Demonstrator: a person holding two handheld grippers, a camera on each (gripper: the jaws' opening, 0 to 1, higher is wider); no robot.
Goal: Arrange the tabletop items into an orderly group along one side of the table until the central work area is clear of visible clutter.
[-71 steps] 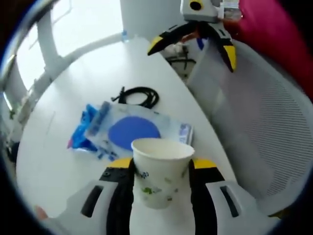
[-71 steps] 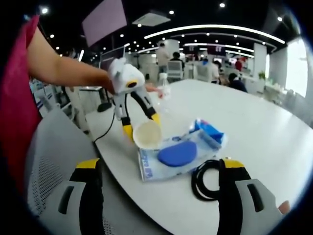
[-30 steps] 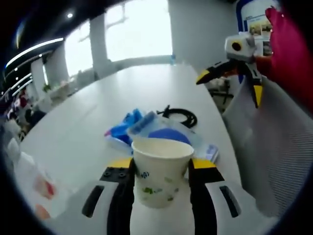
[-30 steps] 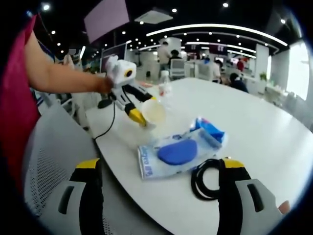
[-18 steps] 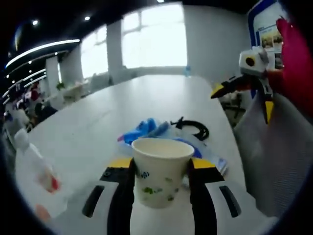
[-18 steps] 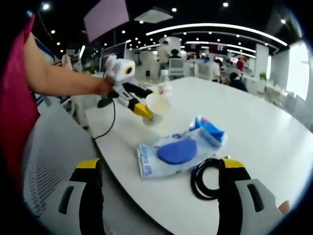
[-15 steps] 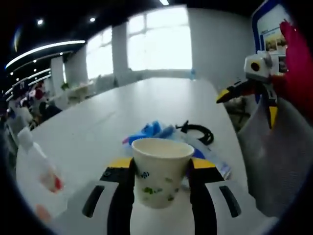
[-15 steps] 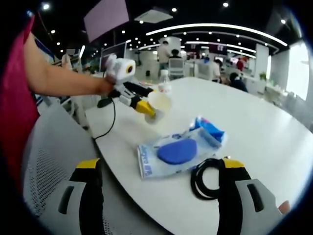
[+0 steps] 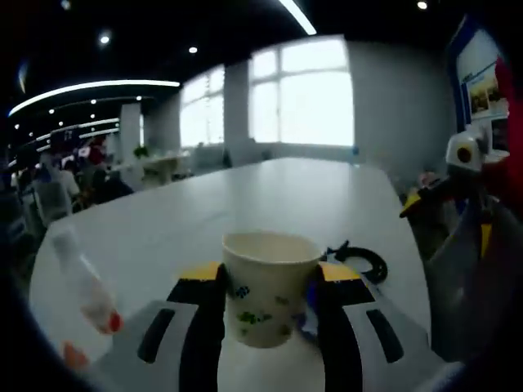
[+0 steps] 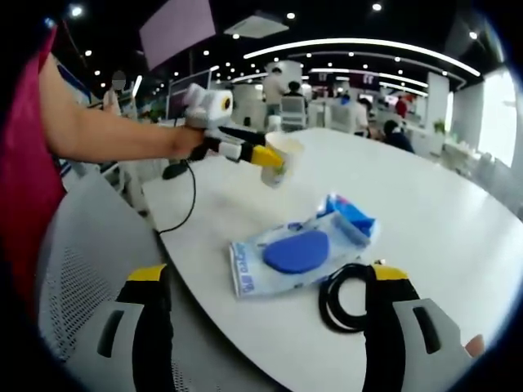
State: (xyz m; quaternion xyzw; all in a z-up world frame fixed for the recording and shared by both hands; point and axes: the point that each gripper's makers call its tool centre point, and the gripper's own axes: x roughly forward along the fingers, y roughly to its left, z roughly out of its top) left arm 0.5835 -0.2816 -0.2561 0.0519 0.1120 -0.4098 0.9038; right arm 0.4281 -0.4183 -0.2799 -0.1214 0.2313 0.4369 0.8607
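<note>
Your left gripper (image 9: pixel 265 298) grips 1 paper cup (image 9: pixel 270 286); right gripper (image 10: pixel 265 327) wide open, empty. On table (image 10: pixel 441 220): 1 bottle (image 9: pixel 86 286), 1 blue pouch (image 10: pixel 298 249), 1 cable (image 10: pixel 347 298).

On the bench (image 10: pixel 458 220), a pouch (image 10: pixel 298 251) lies left of a cable (image 10: pixel 345 299); a cup (image 10: pixel 278 162) sits between the left gripper's (image 10: pixel 274 163) jaws, farther off.

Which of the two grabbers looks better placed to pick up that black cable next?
Right. The right gripper is open and empty, with the black cable lying just ahead between its jaws. The left gripper is shut on the paper cup, so it looks busy.
</note>
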